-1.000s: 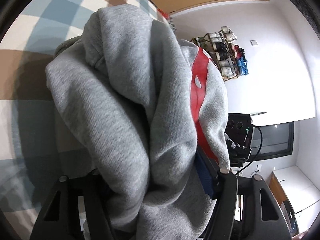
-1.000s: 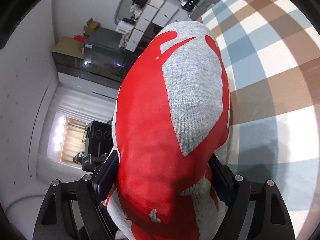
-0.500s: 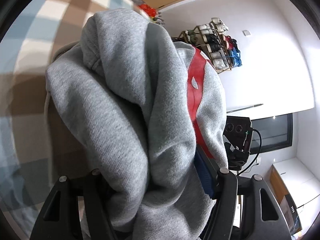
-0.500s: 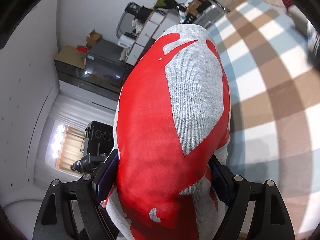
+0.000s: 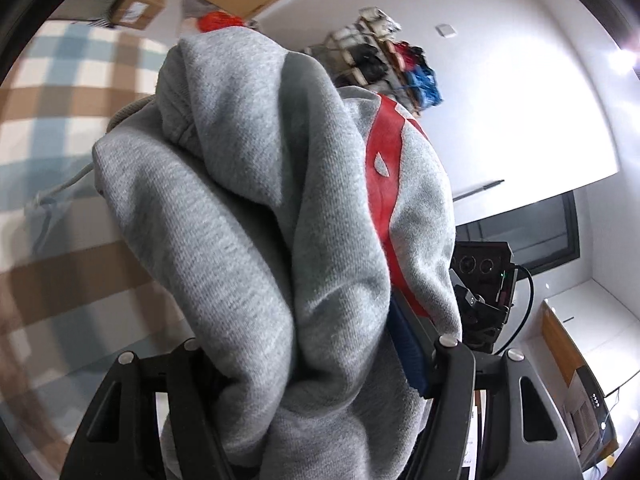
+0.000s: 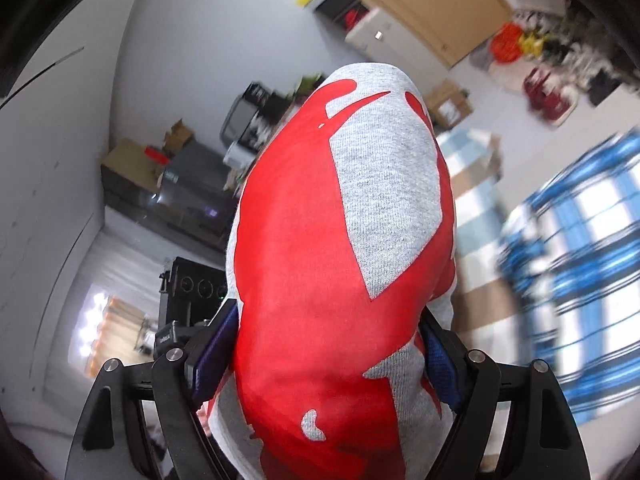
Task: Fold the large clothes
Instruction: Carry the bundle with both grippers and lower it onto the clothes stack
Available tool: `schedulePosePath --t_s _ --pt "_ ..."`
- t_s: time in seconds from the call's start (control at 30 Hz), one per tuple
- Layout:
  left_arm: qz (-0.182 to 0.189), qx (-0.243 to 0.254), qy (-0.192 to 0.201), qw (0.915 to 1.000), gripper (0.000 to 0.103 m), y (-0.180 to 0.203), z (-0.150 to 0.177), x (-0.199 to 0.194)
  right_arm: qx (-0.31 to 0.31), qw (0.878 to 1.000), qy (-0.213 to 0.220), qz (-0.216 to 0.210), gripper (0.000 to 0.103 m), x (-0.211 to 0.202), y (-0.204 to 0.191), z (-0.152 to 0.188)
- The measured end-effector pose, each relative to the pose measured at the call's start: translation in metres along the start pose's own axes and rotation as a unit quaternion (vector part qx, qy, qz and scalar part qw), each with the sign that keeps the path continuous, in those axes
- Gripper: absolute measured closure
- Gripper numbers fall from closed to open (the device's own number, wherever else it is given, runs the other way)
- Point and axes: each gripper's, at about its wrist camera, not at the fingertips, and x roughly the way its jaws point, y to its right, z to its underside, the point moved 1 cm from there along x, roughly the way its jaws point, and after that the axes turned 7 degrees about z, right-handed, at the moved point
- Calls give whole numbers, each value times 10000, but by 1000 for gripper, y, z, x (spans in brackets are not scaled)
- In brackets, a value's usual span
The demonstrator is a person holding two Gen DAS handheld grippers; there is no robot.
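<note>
- The left gripper point(image 5: 316, 364) is clamped on a thick bunch of the grey sweatshirt point(image 5: 256, 216); its jaws stand wide only because the wad between them is bulky, and the blue pad point(image 5: 406, 354) presses into the cloth.
- The right gripper point(image 6: 324, 356) grasps another fat fold of the same garment, the part carrying the red print point(image 6: 304, 248), with blue pads hard against both sides.
- The sweatshirt is held up in the air between the two grippers, clear of the checked surface point(image 5: 60, 128) that shows behind and below it.
- Risk: both grips hold rolled-up wads, not flat edges, so inner layers could slide out under the garment's weight, and one side would drop.
- Risk: a drawstring point(image 5: 64, 188) dangles loose at the left; it may get trapped inside a fold.
- Risk: a blue-striped cloth point(image 6: 572, 272) lies near the right edge of the checked surface; laying the sweatshirt down there could drag or cover it.
- Risk: the bunching hides the seams, so the fold may come out crooked.
</note>
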Motion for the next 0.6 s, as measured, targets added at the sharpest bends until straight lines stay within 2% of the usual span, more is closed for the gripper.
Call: schedulePosePath --t_s 0.2,0.3,0.37,0.5,0.57,0.6 --pt "146 78 -279 9995 42 18 -26 77 84 9979 150 621 20 -55 40 -42" --pt "312 -68 -326 9990 42 7 -32 115 128 9962 163 845 20 -71 69 -57" --pt "363 -242 -329 9985 42 -6 -32 142 203 9949 15 984 20 -74 96 -66" --pt "344 -738 -352 9961 42 -59 -20 192 427 9912 -323 1207 19 -65 162 -78" --pt "298 -933 -407 9944 43 -80 -13 202 739 9841 -683 1461 19 -53 202 -76" --pt "288 -879 -464 9946 43 -85 -12 202 884 9806 -880 1511 18 -51 216 -75"
